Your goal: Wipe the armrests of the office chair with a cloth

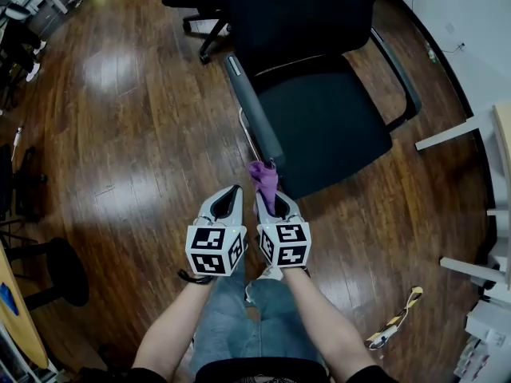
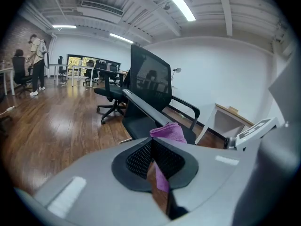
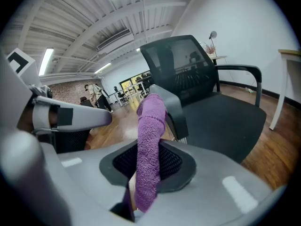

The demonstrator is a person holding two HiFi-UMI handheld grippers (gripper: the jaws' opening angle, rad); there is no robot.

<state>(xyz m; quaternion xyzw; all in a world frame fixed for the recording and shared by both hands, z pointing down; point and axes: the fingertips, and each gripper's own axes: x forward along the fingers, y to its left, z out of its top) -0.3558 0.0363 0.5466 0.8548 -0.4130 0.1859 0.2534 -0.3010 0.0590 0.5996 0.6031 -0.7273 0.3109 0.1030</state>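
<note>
The right gripper [image 1: 275, 204] is clenched on a strip of purple, looped-pile terry cloth [image 3: 149, 140]. The cloth passes between the black, mesh-textured pads [image 3: 176, 166] and stands up beyond the jaws as a narrow folded column. Its upper end reaches the front end of the long grey padded armrest [image 1: 254, 110] of the black office chair [image 1: 327, 122]; contact between the two cannot be confirmed. The left gripper [image 1: 226, 204] sits just beside the right one. Its jaws are closed to a thin slit and grip nothing; the purple visible through that slit is the cloth beyond. Each gripper has a smooth grey-white shell and carries a cube with black-and-white square markers [image 1: 214, 250]. The chair has a flat dark fabric seat and a second, thinner looped black armrest [image 1: 397, 74] on the far side, well apart from the cloth. It stands on glossy brown wooden plank flooring [image 1: 120, 134]. Only the head view shows the person's forearms, blue jeans and a yellow-and-black strap [image 1: 395, 321] lying on the floor. Only the gripper views show the chair's dark mesh backrest [image 3: 181, 65] and the white ribbed ceiling with strip lights [image 2: 176, 4]. The left gripper view alone shows further black chairs [image 2: 107, 91] and standing persons in the distance.
</note>
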